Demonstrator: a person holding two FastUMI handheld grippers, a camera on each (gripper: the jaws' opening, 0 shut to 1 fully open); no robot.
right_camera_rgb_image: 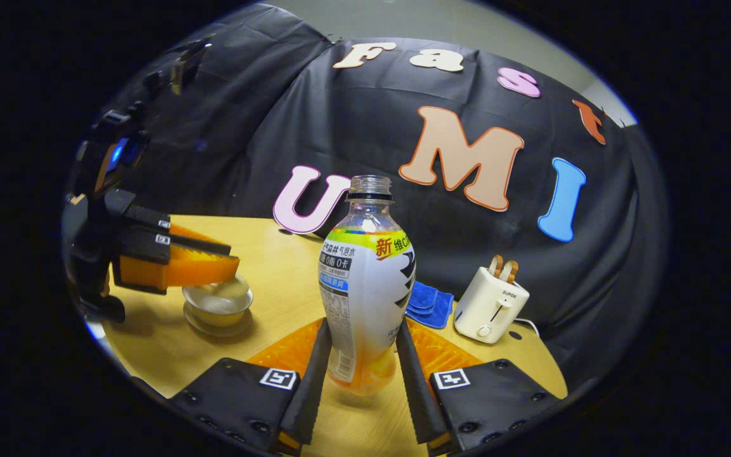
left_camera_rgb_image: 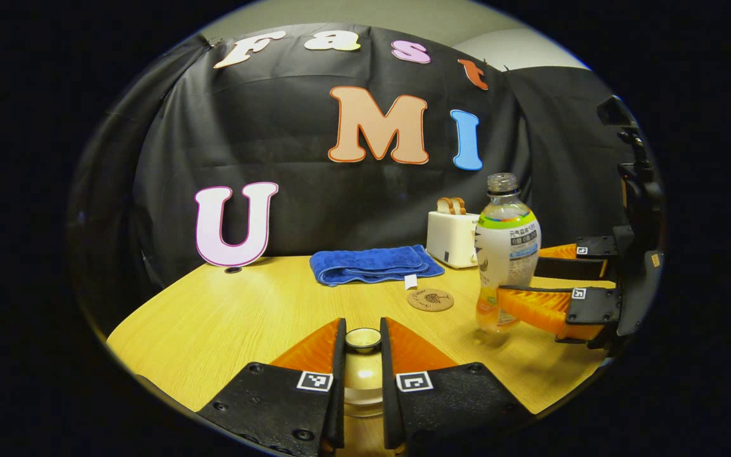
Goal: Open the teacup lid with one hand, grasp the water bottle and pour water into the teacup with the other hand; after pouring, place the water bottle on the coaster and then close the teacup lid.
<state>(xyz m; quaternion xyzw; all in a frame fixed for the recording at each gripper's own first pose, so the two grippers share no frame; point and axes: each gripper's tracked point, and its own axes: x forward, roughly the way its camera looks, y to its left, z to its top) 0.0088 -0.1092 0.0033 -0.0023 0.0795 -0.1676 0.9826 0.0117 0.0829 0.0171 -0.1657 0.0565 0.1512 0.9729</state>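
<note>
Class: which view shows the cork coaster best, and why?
The left gripper view: the coaster lies in plain sight on the table, between the blue towel and the water bottle. In the right gripper view I cannot make it out; the bottle stands in front.

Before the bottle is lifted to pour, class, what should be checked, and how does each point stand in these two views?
1. Right gripper fingers on both sides of the water bottle: ok.
2. Bottle cap off, neck open: ok.
3. Left gripper fingers closed on the teacup lid knob: ok.
4. Lid clear of the teacup: not ok, it sits at the rim.
5. Coaster free for the bottle: ok.
6. Water level in the bottle: cannot tell.
</note>
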